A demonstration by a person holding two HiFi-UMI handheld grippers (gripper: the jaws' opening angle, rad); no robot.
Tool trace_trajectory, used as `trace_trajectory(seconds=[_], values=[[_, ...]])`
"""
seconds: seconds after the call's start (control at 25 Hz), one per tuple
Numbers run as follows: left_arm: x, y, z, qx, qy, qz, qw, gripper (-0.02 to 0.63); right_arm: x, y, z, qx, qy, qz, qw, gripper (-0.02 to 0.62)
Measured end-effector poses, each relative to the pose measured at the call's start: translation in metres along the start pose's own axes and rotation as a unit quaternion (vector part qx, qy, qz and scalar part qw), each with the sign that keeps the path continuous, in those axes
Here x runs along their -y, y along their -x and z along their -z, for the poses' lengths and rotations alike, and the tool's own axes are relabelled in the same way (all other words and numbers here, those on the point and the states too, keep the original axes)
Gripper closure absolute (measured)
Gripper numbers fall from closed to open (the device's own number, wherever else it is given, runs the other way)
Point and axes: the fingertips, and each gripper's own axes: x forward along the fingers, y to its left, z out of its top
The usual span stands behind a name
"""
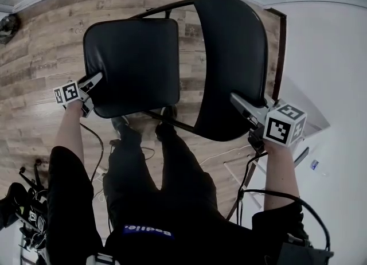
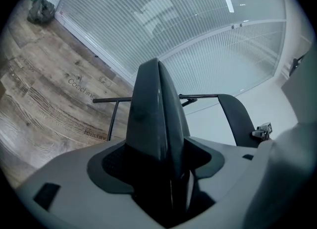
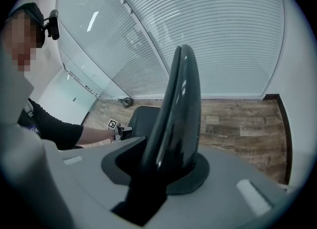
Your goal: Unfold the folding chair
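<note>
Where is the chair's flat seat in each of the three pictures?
Head view: the seat is upper left, one corner in the left gripper.
Left gripper view: the seat is in the middle, edge-on between the jaws.
Right gripper view: the seat is small, left of middle.
Shared landmark: the curved backrest, right of the seat in the head view, and seen in both gripper views.

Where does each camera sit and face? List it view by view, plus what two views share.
Head view: on the head, looking down at black padded seat and black curved backrest; forearms, legs, left gripper, right gripper show.
Left gripper view: along its jaws, gripping the seat; jaws show.
Right gripper view: along its jaws, gripping the backrest; sleeve shows.
Shared: both gripper views show the wooden floor.
</note>
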Motion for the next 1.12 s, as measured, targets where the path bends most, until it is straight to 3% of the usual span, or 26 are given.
trace_trajectory(seconds=[0.44, 0.88, 1.12], values=[[-0.049, 0.011, -0.004, 0.0, 0.018, 0.024, 0.9995, 0.299, -0.026, -0.036, -0.003, -0.003, 0.001, 0.002, 1.0, 0.482], [-0.067, 0.009, -0.001, 0.003, 0.014, 0.036, 0.9993, 0.293, -0.049, -0.043, 0.001, -0.009, 0.024, 0.005, 1.0, 0.465], [-0.063, 0.007, -0.004, 0.013, 0.011, 0.065, 0.9978, 0.293, -0.047, -0.042, 0.002, -0.008, 0.016, 0.014, 1.0, 0.466]])
